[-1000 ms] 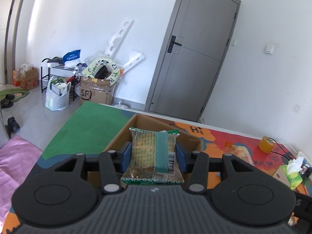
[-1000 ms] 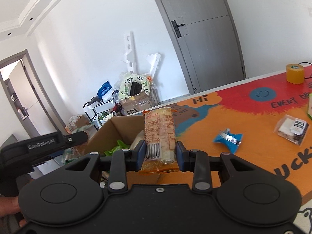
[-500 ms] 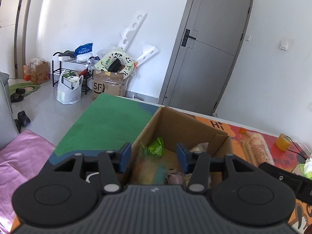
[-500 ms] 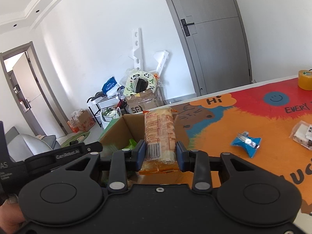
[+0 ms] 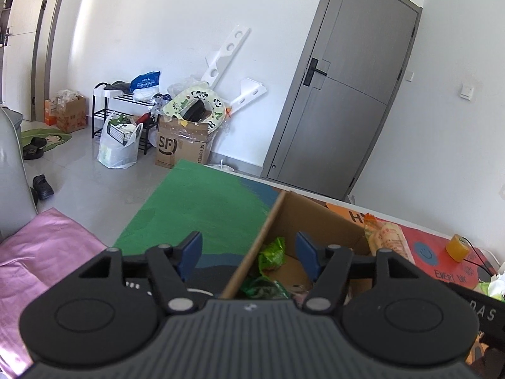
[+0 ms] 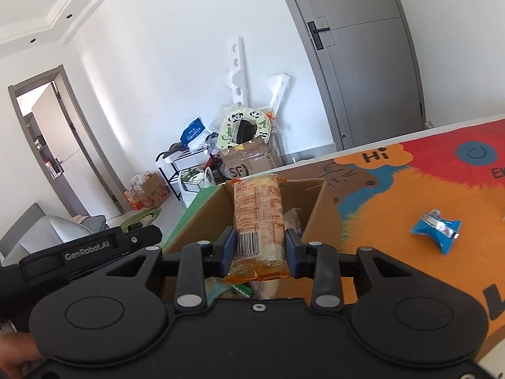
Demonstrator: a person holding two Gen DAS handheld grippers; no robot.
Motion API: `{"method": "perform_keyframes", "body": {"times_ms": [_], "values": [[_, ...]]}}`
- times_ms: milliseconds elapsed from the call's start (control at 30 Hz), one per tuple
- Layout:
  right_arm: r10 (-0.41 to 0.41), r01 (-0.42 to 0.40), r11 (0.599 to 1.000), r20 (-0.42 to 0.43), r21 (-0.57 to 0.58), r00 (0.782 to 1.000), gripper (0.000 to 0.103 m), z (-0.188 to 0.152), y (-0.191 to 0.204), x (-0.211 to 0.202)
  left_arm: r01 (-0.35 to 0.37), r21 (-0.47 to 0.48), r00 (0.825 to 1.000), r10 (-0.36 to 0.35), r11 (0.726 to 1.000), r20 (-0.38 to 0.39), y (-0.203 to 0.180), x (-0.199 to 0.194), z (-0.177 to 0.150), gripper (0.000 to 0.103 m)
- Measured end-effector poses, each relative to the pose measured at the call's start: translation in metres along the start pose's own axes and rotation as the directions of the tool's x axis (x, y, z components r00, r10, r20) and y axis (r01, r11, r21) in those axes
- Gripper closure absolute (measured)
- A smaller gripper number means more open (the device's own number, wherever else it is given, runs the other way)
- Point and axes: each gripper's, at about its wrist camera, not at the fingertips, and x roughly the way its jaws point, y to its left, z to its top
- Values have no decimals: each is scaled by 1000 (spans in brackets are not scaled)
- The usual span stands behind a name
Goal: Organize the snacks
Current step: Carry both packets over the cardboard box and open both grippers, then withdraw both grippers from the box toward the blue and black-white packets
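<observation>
An open cardboard box (image 5: 277, 218) (image 6: 325, 211) stands on the colourful table mat, with green snack packets (image 5: 271, 254) inside. My left gripper (image 5: 249, 251) hangs over the box's left wall, its jaws opening with no snack between them. My right gripper (image 6: 260, 249) is shut on an orange-wrapped snack pack (image 6: 258, 221), held upright above the box's opening. That same orange pack (image 5: 389, 240) shows at the right in the left wrist view. The left gripper's body (image 6: 88, 249) appears at the left of the right wrist view.
A blue snack packet (image 6: 437, 229) lies on the orange mat right of the box. A yellow tape roll (image 5: 456, 248) sits at the table's far right. Beyond the table stand an SF carton (image 5: 181, 147), bags, a shoe rack and a grey door (image 5: 344, 94).
The left gripper let go of the green-and-brown snack pack, which dropped into the box, and its jaws spread wider. Both grippers shifted sideways, and the right one now holds its pack over the box.
</observation>
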Motion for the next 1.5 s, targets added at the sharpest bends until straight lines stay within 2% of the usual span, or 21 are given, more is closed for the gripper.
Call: {"method": "perform_keyframes", "body": {"times_ms": [367,433,500,600,1033,1167,1500], "values": [[29,-29,1000,-21,-3,999,69,14,16,32,-21,-46,1000,21,999,2,24,6,13,31],[30,-30,999,-33,-20,999,63,14,22,38,-20,-55,1000,20,998,-10,28,8,11,31],[14,-15,1000,-36,-8,999,52,13,22,41,-16,-58,1000,15,998,-17,29,9,10,31],[6,-6,1000,-38,9,999,52,10,15,37,-10,-60,1000,9,998,-19,28,9,9,31],[-52,53,998,-26,18,998,52,0,-14,-13,60,-24,998,-60,998,-28,-16,1,-1,24],[-70,71,997,-18,40,997,52,-1,-31,-27,72,-8,996,-72,997,-48,-32,0,-7,13],[-107,107,991,-3,76,994,45,-9,-61,-59,102,48,993,-99,994,-64,-69,-11,-19,8]]}}
